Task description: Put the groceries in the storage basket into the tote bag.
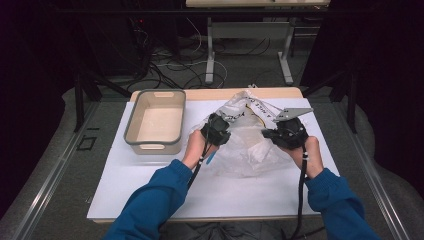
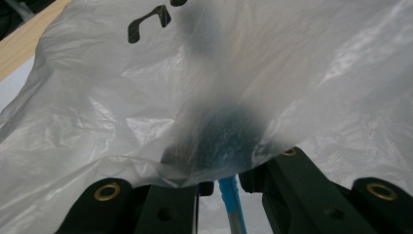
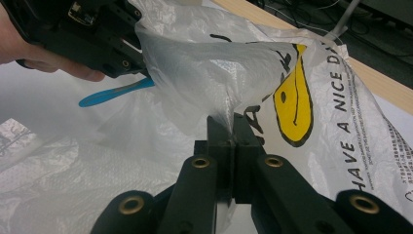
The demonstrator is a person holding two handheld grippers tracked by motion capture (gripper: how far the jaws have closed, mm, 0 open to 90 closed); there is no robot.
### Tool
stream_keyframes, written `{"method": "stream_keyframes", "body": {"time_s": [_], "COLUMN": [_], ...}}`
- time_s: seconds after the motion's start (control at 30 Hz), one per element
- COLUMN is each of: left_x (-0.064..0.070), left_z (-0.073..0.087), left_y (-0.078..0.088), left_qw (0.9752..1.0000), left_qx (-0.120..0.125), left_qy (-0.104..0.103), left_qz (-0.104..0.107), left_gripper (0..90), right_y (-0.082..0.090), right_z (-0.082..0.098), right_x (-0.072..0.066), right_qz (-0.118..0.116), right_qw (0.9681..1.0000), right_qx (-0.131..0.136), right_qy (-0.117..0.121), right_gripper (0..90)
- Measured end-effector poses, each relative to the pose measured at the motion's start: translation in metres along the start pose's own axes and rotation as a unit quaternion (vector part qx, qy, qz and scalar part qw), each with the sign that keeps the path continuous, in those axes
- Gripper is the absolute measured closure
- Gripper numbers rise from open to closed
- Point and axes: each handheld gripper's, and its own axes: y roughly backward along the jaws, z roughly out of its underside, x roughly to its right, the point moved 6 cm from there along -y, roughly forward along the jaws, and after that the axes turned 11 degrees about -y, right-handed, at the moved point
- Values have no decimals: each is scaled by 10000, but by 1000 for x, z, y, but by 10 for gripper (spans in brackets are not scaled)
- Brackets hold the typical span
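Evidently, at the centre of the high view, the right gripper (image 1: 270,134) pinched the plastic bag (image 1: 250,137) by its rim to keep its mouth raised, while the left gripper (image 1: 216,129), clamped on a blue toothbrush (image 3: 117,92), pushed it inside.

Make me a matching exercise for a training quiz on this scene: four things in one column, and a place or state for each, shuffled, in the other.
Things:
1. bin
2. bag
3. blue tool
4. right hand-held gripper

Places or states:
A. shut on a pinch of thin plastic
B. at the left of the white mat, nothing seen inside it
C. printed with a yellow face and black letters
D. sticks out of the left hand-held gripper

Pairs: 1-B, 2-C, 3-D, 4-A
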Motion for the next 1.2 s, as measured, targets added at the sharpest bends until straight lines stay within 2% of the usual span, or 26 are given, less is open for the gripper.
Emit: {"method": "stream_keyframes", "body": {"time_s": [0.13, 0.23, 0.27, 0.37, 0.57, 0.73, 0.9, 1.0, 1.2], "left_x": [-4, -6, -7, -10, -15, -13, -7, -5, -4], "left_z": [-2, -3, -3, -3, -6, -10, -11, -15, -21], "left_y": [-3, -6, -6, -8, -7, -8, -13, -16, -18], "left_qw": [10000, 9999, 9999, 9997, 9996, 9994, 9996, 9996, 9986], "left_qx": [0, 7, -13, 62, 33, 109, 51, 102, 311], "left_qy": [2, 107, 72, 218, 244, 307, 257, 269, 376], "left_qz": [-54, -87, -93, -105, -141, -75, -48, -36, -223], "left_gripper": [806, 806, 805, 806, 805, 806, 806, 806, 806], "right_y": [0, 0, 0, -1, 0, -2, -3, -3, -4], "right_z": [0, 0, 1, 1, 1, 1, 2, 1, 2], "right_x": [0, 0, 0, 0, 0, -1, -2, -3, -3], "right_qz": [-32, -30, -36, -23, -28, -51, -53, -66, -78], "right_qw": [10000, 10000, 10000, 10000, 10000, 10000, 10000, 10000, 9999], "right_qx": [-9, -12, -10, -19, -14, -40, -57, -47, -45], "right_qy": [-3, -2, -4, 12, 5, 11, 27, 49, 55], "right_gripper": [900, 900, 900, 900, 900, 900, 900, 900, 900]}}
